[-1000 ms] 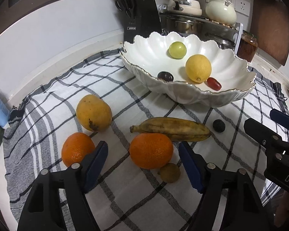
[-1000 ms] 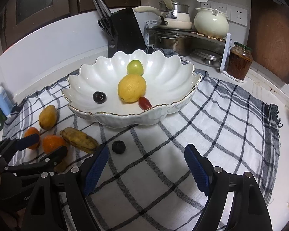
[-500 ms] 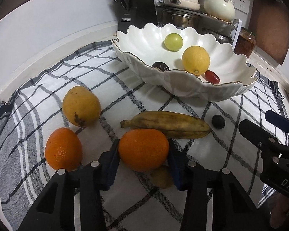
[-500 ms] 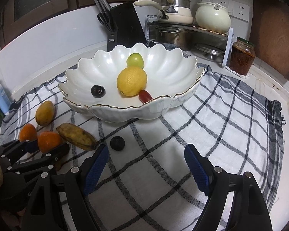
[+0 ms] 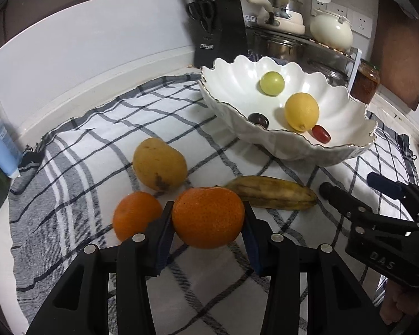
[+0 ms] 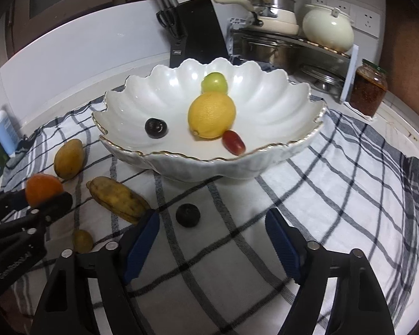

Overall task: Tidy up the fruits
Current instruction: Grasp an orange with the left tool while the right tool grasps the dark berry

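Since a moment ago my left gripper (image 5: 208, 223) has slid in around the big orange (image 5: 208, 217) and squeezed shut on it, and now both blue pads (image 5: 164, 229) press its sides. That orange looks lifted a bit off the cloth (image 5: 78, 173), though I can't be sure. My right gripper (image 6: 212, 237) has dipped lower toward the small dark fruit (image 6: 188, 215); its jaws are closing slowly, but they don't touch anything, and the fruit sits just ahead of the tips, not between them. So I think the step now is picking up fruit to put in the bowl (image 5: 349, 150). A lemon (image 5: 301, 111), a green fruit (image 5: 271, 83), a red grape (image 5: 320, 133) and a dark one (image 5: 258, 119) are in it already. A second orange (image 5: 134, 215), a mango (image 5: 159, 167), a banana (image 5: 273, 192) and a little brownish fruit (image 6: 82, 240) wait on the cloth. Next I should lift the orange higher than the wavy rim, carry it over a bare spot and let go gently. My right hand should reach a bit further before it pinches.
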Available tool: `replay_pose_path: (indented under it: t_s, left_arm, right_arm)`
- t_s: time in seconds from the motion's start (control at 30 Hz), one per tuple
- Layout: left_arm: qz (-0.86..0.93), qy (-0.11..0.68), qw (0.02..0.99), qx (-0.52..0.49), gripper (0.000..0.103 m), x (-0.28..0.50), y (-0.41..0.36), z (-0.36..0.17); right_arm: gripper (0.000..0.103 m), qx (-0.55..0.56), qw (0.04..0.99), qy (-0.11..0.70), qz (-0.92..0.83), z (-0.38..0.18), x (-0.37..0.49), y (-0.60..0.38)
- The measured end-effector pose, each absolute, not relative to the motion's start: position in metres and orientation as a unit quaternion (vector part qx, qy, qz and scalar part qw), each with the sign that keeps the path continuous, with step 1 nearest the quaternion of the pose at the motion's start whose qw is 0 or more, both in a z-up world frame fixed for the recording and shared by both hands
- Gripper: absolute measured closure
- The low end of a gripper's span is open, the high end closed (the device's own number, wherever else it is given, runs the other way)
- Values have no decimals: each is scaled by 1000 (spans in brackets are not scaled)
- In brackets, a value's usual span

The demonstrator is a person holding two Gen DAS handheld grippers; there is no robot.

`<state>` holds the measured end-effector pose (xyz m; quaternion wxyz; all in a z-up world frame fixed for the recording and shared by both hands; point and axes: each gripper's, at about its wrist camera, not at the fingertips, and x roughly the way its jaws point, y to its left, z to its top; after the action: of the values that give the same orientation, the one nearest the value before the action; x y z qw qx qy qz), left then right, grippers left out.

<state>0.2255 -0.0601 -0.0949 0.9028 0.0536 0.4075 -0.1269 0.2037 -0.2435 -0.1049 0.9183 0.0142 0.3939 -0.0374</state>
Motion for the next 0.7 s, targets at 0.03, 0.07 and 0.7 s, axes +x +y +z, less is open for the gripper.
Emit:
replay_pose_path:
  t_s: [0.03, 0.07, 0.7]
  left_arm:
    - [-127, 408, 903, 52, 58, 226, -60, -95]
    - [-125, 410, 902, 50, 58, 227, -58, -96]
    - [-126, 414, 901, 38, 59, 228, -53, -96]
  right_arm:
    - [33, 13, 918, 395, -34, -106, 206, -243]
    - [36, 12, 917, 398, -31, -108, 209, -241]
    - [81, 7, 910, 414, 2, -120, 219, -228]
